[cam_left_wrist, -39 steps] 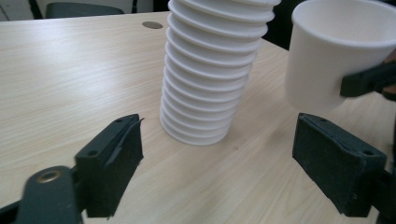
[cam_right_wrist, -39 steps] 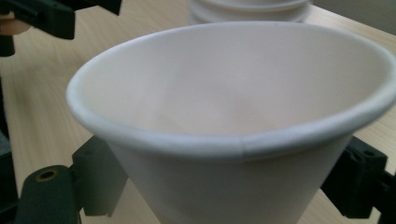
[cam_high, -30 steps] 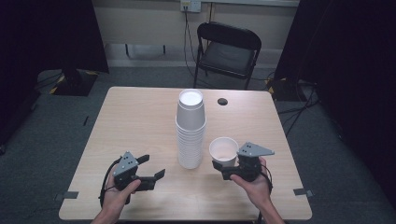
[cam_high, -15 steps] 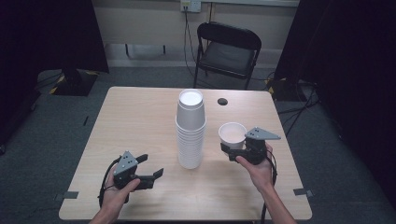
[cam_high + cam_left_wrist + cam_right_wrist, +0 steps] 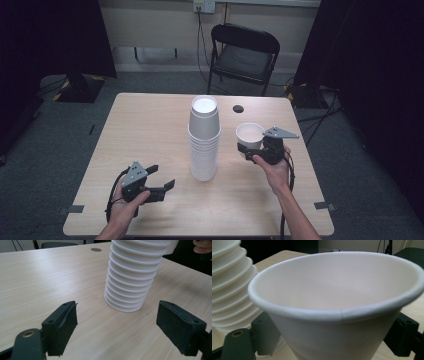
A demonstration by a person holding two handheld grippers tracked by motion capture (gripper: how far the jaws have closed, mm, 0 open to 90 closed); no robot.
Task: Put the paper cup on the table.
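Right gripper carries one cup beside the stack

Now, high view: tabletop (image 5: 150,130) w/ a tall stack of cups (image 5: 204,140) upside down near the middle. Right gripper (image 5: 248,148) holds a single cup (image 5: 250,134) upright, mouth up, just right of the stack & apart from it, seemingly lifted off the wood. Left gripper (image 5: 162,178) rests low at the front left, jaws spread w/ nothing between them, aimed toward the stack base. Small dark disc (image 5: 238,108) lies on the far side of the tabletop; a chair (image 5: 243,52) stands behind it.

Left gripper view: both pads wide apart, bare wood between them, stack (image 5: 133,277) standing ahead, untouched.

Right gripper view: cup (image 5: 337,305) sits betw. the jaws, one on each side of its lower wall, clenched on it. Stack ribs (image 5: 229,282) at left, close by.

Handling, as a judgement: cup looks v. light & thin-walled, prob. paper; easy to crush, so only a gentle squeeze. Rolled rim is the stiffest part; gripping low, as here, keeps the mouth clear but the taper may let it slip. Stack is top-heavy & could tip if bumped.
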